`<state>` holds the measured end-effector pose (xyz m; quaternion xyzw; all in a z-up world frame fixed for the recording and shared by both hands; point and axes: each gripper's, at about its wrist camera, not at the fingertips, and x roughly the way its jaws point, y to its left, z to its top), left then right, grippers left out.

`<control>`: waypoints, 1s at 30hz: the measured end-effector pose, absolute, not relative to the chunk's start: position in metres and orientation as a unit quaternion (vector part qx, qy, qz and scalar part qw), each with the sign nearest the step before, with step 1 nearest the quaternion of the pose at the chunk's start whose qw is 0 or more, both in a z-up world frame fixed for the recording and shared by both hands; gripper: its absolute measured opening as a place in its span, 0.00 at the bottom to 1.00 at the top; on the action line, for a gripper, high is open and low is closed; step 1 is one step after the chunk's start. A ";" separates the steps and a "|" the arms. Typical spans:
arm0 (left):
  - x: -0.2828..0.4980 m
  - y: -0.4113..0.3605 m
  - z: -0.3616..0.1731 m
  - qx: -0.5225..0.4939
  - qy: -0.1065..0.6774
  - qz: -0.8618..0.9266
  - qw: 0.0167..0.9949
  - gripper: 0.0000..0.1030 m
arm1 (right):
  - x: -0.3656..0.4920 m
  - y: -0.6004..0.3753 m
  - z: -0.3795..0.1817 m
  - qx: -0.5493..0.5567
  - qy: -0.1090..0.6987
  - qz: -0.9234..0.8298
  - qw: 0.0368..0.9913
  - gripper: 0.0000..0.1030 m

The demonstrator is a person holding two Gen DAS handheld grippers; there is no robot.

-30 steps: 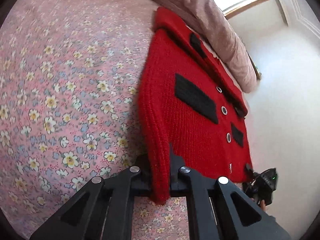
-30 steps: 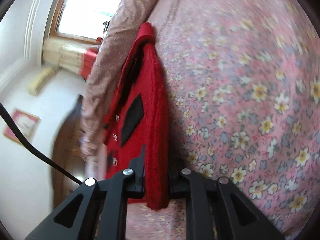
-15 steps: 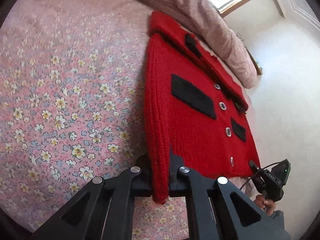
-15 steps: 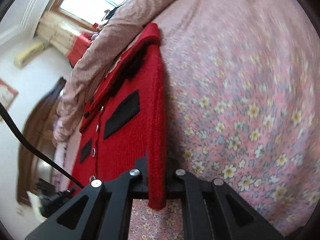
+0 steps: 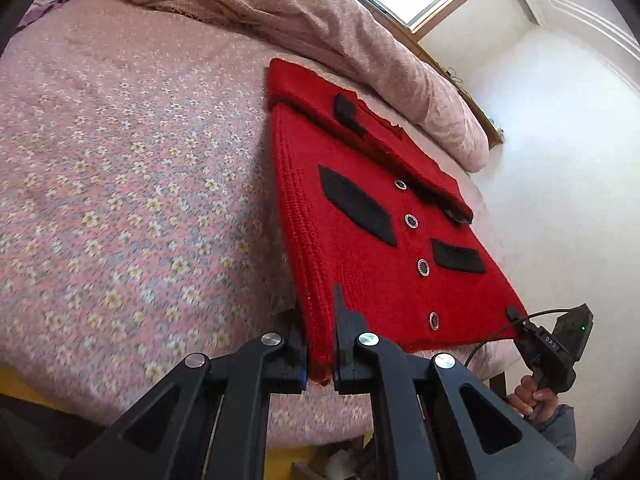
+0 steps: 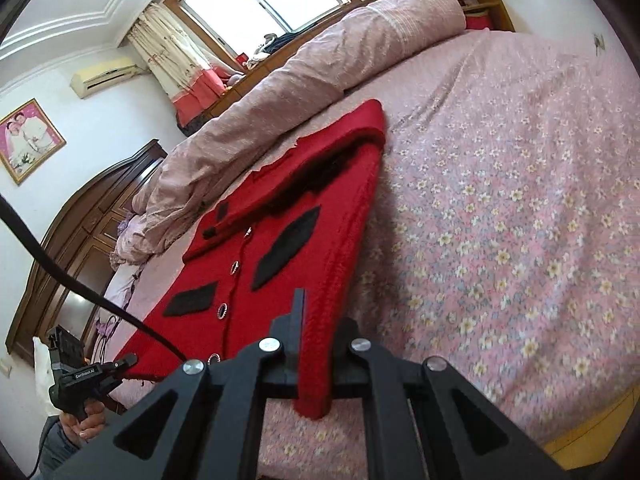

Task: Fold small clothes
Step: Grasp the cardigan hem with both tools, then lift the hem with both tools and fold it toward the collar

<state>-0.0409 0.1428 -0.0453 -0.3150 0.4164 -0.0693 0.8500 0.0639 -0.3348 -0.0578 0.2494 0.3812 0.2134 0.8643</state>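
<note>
Your left gripper point(image 5: 320, 354) and right gripper point(image 6: 314, 364) each clench the red cardigan's point(image 5: 372, 240) hem at lower centre, above the flowered bed point(image 5: 120, 200).

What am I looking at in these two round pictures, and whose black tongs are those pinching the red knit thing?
There is no robot arm here. A person holds one pair of handheld tongs in each hand, and a wide-angle camera on each looks forward along its two fingers. One picture is from the left tongs, the other from the right tongs. Each pair is shut on a bottom corner of the red cardigan, which has black patches and a row of buttons. It lies on the flowered pink bedsheet, its pinched hem raised. Behind it lies a rolled pink quilt. In each view the other tongs show at the cardigan's far corner.
</note>
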 end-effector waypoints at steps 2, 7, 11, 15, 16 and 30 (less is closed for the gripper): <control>-0.047 0.143 -0.045 -0.322 0.417 -0.067 0.848 0.01 | 0.053 -0.338 -0.057 0.262 0.378 0.211 0.863 0.05; -0.075 0.136 -0.037 -0.315 0.412 -0.070 0.852 0.01 | 0.014 -0.347 -0.053 0.275 0.380 0.203 0.860 0.06; -0.099 0.130 -0.033 -0.303 0.402 -0.069 0.861 0.01 | -0.017 -0.345 -0.050 0.254 0.374 0.219 0.865 0.06; -0.113 0.125 -0.040 -0.302 0.404 -0.060 0.862 0.01 | -0.027 -0.353 -0.063 0.271 0.397 0.203 0.853 0.06; -0.114 0.126 -0.042 -0.305 0.406 -0.058 0.859 0.01 | -0.028 -0.353 -0.063 0.266 0.396 0.203 0.855 0.06; -0.121 0.130 -0.056 -0.322 0.422 -0.051 0.846 0.01 | -0.048 -0.368 -0.077 0.283 0.392 0.205 0.851 0.06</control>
